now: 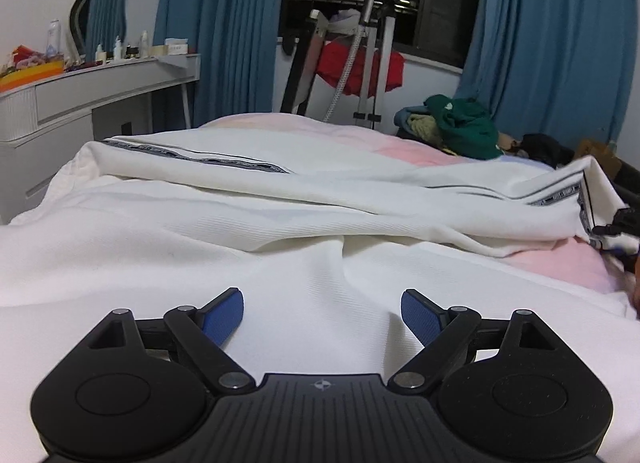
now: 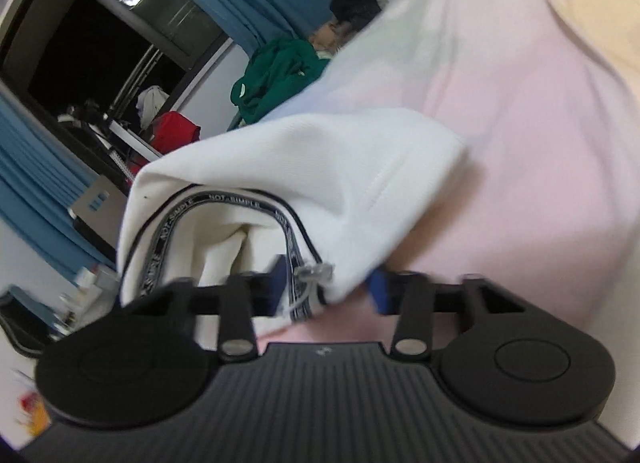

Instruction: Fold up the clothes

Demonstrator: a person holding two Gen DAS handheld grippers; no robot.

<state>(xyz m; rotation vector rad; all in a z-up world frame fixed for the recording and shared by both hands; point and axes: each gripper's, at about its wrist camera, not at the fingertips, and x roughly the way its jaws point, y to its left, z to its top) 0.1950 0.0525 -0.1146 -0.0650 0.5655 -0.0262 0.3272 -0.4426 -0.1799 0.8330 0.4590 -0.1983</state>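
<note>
We hold the left gripper [image 1: 322,313] low over the white garment [image 1: 280,223] on the bed [image 1: 560,263], its jaws wide apart with only flat cloth below and between them. Our right gripper [image 2: 330,283] has its jaws clamped on the garment's [image 2: 320,167] trimmed edge, the cloth bunched between the blue pads [image 2: 378,289] and lifted ahead of them. A green garment [image 1: 464,127] lies far beyond the jaws.

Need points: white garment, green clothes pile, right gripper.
white garment [image 1: 320,223]: left wrist view, ribbed middle panel.
green clothes pile [image 1: 468,127]: left wrist view, top of the heap.
right gripper [image 2: 330,283]: right wrist view, between its fingertips, at the clamped trimmed edge.
</note>
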